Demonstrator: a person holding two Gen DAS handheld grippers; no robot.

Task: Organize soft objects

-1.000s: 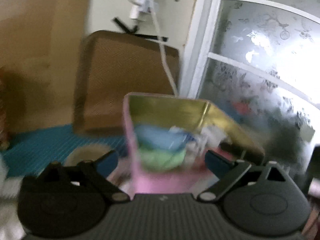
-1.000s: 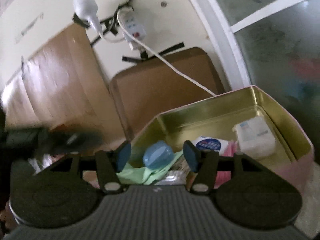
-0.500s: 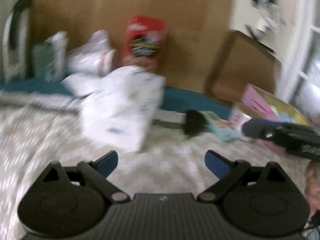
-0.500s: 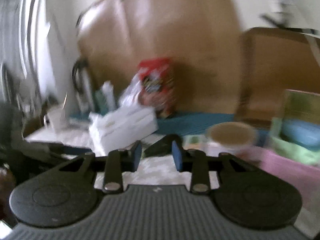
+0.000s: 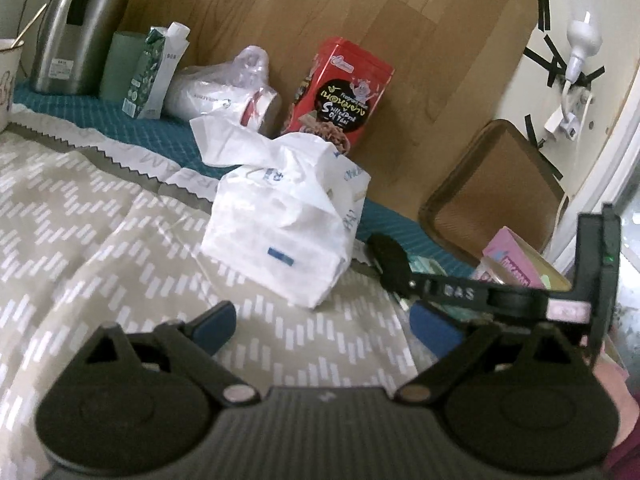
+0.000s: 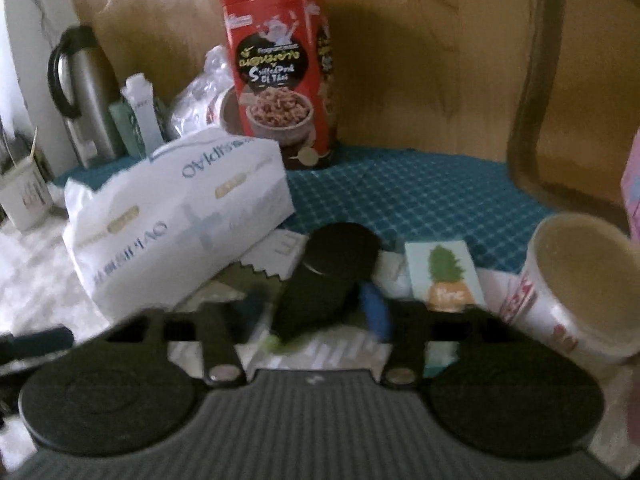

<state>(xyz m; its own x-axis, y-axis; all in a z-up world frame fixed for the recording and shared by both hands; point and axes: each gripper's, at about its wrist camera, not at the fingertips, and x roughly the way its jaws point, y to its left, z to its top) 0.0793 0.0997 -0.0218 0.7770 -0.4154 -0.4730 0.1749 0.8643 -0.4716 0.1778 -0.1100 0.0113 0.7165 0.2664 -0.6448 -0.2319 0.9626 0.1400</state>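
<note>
Both jaws stand empty: left gripper [image 5: 324, 328] wide open, right gripper [image 6: 310, 312] partly open, just reopening slightly. White tissue pack [image 5: 288, 220] lies just ahead; next, probably close on it.

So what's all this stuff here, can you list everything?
tissue pack: one, white, middle of the patterned cloth
red tin: one, red, upright against the wooden board
flask: one, steel, far left
carton: one, green and white, beside the flask
plastic bag: one, clear, between carton and red tin
black object: one, black, right of the tissue pack
pineapple card: one, teal, right of the black object
paper cup: one, white with red print, far right
pink tin: one, pink, gold inside, right edge
tray: one, brown, leaning behind the pink tin
left gripper: one, black, open, empty
right gripper: one, black, jaws just opened slightly, black object between them
</note>
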